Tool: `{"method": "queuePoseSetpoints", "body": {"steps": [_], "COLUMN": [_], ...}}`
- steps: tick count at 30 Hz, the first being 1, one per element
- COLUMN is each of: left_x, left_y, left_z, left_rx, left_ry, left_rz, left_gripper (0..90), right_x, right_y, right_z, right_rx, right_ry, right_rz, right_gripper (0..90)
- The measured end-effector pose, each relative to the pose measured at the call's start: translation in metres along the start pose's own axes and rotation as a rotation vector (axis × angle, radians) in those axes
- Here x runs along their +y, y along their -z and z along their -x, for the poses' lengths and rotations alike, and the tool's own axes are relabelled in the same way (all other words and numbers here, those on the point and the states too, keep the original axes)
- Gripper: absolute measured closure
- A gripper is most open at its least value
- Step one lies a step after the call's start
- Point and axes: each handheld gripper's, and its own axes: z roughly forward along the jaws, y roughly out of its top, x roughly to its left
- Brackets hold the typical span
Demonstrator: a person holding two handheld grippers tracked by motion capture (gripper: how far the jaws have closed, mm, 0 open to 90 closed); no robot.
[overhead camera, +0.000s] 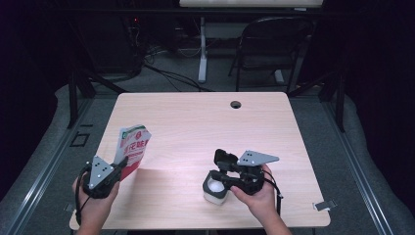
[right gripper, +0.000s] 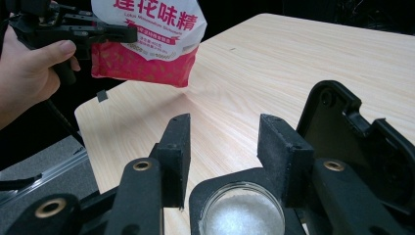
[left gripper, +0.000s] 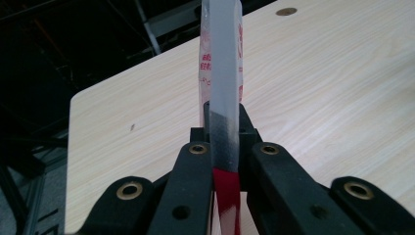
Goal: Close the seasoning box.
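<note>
Left hand-held gripper (overhead camera: 119,164): jaws clamped on the edge of a red-and-white printed plastic seasoning pouch (overhead camera: 132,147). In the left gripper view the pouch (left gripper: 222,98) runs edge-on straight up between the jaws, pinched tight. Pouch is held above the front-left part of the light wood-grain worktop (overhead camera: 195,122), not resting on it. Right gripper view shows the same pouch (right gripper: 147,39) hanging at upper left with its red bottom part lowest, held by the left hand-held gripper (right gripper: 132,33), with the person's left hand (right gripper: 29,68) behind it.

Right hand-held gripper (overhead camera: 220,176): jaws apart, sitting on either side of a small white container with a black flip-top lid (overhead camera: 216,190), near the front edge of the worktop right of centre. Right gripper view: container (right gripper: 242,213) mouth is open, white granular content visible inside, lid (right gripper: 352,132) swung back to the right. Jaw pads look just off the rim; can't tell whether they touch it.

Pouch and container are well apart.
</note>
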Motion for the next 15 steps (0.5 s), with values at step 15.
{"method": "queuePoseSetpoints", "body": {"steps": [15], "left_x": [-0.0047], "left_y": [-0.0018], "left_z": [-0.0035], "left_rx": [0.130], "left_ry": [-0.079], "left_rz": [-0.059], "left_gripper": [90.0], "right_x": [-0.0021], "right_y": [0.0022], "right_z": [0.0001], "right_rx": [-0.004], "right_ry": [-0.002], "right_rz": [0.001], "right_gripper": [55.8]}}
